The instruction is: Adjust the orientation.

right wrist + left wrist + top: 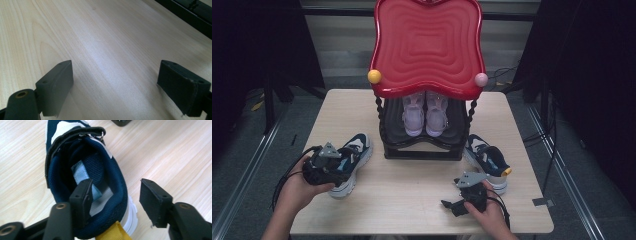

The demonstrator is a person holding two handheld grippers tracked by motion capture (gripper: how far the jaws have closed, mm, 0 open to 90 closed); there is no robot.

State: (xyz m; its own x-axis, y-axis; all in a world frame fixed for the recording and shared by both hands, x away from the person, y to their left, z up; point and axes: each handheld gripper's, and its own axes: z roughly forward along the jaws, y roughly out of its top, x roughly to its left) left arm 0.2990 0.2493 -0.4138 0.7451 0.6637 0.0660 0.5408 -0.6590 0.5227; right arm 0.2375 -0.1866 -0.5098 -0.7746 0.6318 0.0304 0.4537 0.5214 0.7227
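Fingers (81, 197) of the left gripper (117, 202) stand apart around the heel wall of the navy shoe (75, 165): 1 finger is inside the opening, the other outside over the table (162, 152). That straddle is hidden in the high view, which shows the shoe rack (424, 145) beyond. Right gripper (125, 87) fingers are spread over bare wood, with a 2nd navy shoe (487, 160) just beside it.

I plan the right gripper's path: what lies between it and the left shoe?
Only bare table between the right gripper and left shoe, seen in the high view.
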